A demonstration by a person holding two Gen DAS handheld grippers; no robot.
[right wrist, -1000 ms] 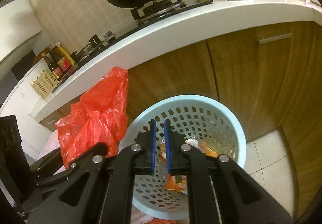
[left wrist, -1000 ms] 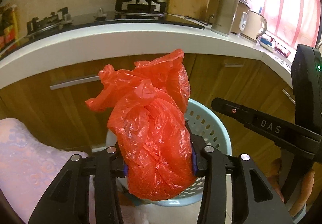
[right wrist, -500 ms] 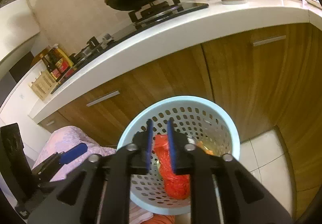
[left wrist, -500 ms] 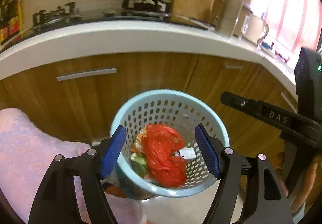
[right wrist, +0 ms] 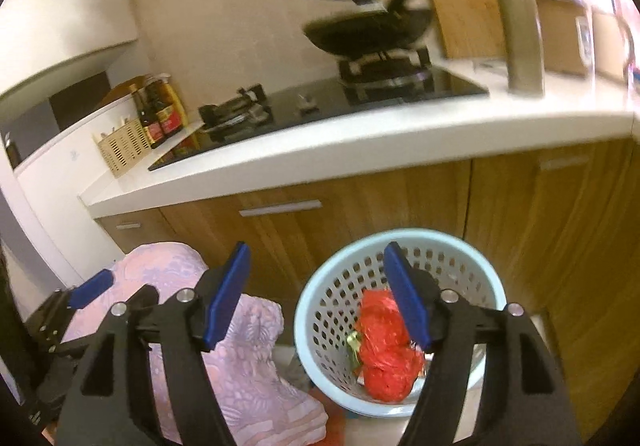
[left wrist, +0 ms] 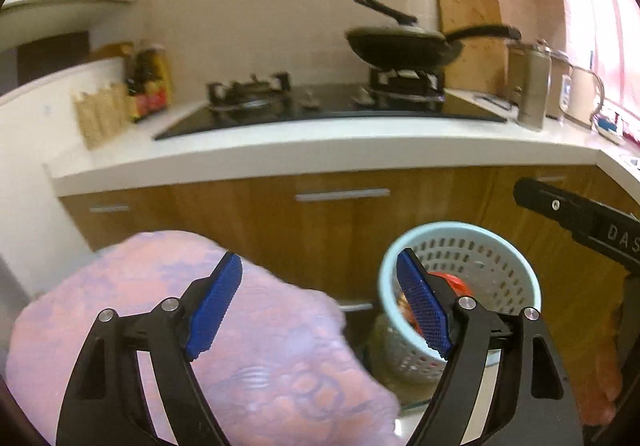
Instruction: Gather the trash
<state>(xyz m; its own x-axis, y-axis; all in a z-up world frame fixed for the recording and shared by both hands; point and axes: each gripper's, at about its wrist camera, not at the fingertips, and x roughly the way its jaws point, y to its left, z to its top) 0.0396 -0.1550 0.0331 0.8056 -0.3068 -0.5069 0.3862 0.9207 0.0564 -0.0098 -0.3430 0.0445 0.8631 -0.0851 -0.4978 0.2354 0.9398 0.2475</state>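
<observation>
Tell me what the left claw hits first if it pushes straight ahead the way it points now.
Probably the wooden cabinet front under the counter; the pink cloth lies below the line, the blue basket to its right. Depth is unclear.

You see the red plastic bag [right wrist: 386, 358] crumpled inside the light blue perforated basket [right wrist: 320, 310], in the lower right of the right wrist frame. The basket stands upright on the floor before the wooden cabinets. In the left wrist frame only a small red part [left wrist: 454, 282] shows.

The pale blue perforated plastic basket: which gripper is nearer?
Right. The right gripper hangs over the basket's left rim; the left gripper sits further left, over the pink patterned cloth.
</observation>
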